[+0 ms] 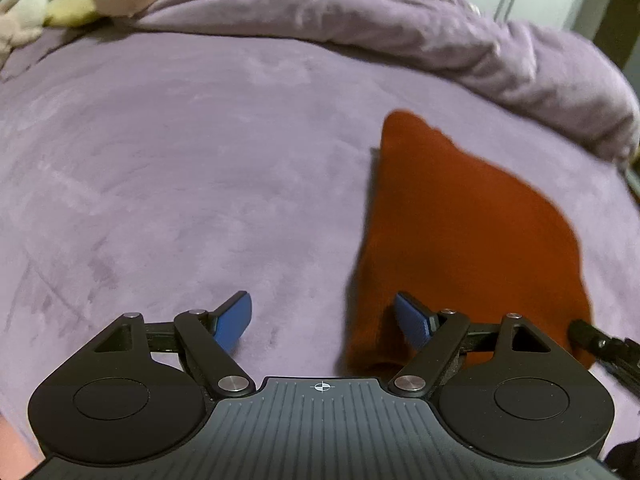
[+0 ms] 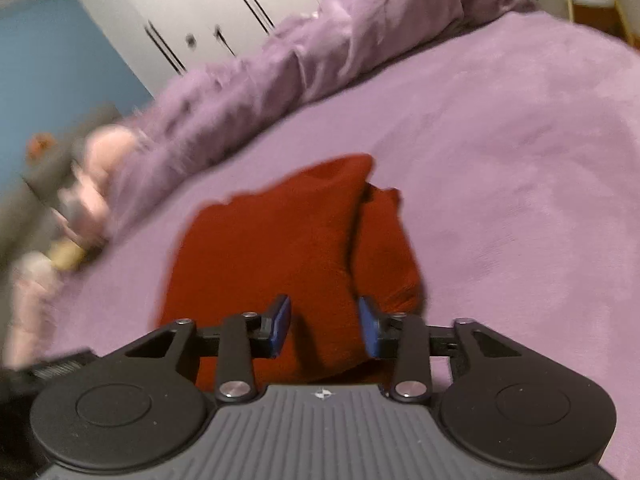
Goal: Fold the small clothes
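Purple plush bedspread (image 1: 160, 160) under a rust-red garment (image 2: 272, 248), both grippers above it.

The bunched duvet (image 1: 360, 12) lies behind; the folded garment rests mid-bed. Left gripper (image 1: 324, 320) spread wide at the garment's near-left edge; right gripper (image 2: 324, 324) partly parted over it, gripping nothing.

A purple bed (image 2: 520, 152) fills the room. Beyond its bunched duvet (image 2: 280, 64) stand white wardrobe doors (image 2: 192, 8), apparently beside a blue wall (image 2: 52, 80).
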Demonstrator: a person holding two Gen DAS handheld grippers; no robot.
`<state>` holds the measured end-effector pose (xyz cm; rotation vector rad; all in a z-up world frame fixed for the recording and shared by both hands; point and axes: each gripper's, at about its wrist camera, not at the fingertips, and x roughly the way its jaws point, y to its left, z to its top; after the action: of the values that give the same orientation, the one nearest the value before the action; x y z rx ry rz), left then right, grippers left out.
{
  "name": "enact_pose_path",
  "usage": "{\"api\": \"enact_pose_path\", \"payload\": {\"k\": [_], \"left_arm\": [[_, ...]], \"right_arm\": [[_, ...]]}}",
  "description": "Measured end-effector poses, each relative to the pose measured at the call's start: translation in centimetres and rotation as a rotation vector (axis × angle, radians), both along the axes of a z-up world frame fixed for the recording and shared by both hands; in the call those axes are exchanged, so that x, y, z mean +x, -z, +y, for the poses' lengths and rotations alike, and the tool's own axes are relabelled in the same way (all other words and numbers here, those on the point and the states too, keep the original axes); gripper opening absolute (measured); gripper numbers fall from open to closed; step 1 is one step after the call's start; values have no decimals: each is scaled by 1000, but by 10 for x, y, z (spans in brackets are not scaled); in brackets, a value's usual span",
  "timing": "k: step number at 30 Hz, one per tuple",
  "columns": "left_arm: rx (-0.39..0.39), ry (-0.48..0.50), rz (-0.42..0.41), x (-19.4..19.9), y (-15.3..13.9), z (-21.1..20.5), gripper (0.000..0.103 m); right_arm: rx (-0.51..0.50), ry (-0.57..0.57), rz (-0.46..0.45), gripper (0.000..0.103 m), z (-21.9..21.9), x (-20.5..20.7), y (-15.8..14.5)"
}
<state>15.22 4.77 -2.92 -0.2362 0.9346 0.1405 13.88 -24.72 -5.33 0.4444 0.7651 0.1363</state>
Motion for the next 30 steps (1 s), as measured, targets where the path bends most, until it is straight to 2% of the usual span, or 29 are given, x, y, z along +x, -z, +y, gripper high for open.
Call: {"api": "enact_pose_path", "payload": {"k": [2,5,8,12,13,16,19,21,28,30], "left_arm": [[18,0,14,1,6,-2,84],[0,-8,16,2,9,1,86],[24,4,24,3,11,2,89],[39,-3,28,-4,3,4,88],[48,-4,21,-8,0,5,88],[72,13,18,-19,-8,8,88],[56,15,11,-37,-14,13,91],[33,30,13,-46,-18,14,91],[76,70,-13,-68,-38,11,96],[81,80,-7,-71,-41,12,96]], "right_arm": [[-62,-12,10,26,5,3,3],[-93,-20,18,26,10,4,2],[-134,-28,25,26,12,5,5],[-158,-30,3,30,14,3,8],[-161,-26,2,35,14,3,8],[-225,42,75,67,13,-12,3],[-171,49,150,67,11,-30,2],[-202,30,195,68,19,-41,0],[-294,-19,183,99,50,-57,-30],[-335,-50,190,99,63,-59,-37]]}}
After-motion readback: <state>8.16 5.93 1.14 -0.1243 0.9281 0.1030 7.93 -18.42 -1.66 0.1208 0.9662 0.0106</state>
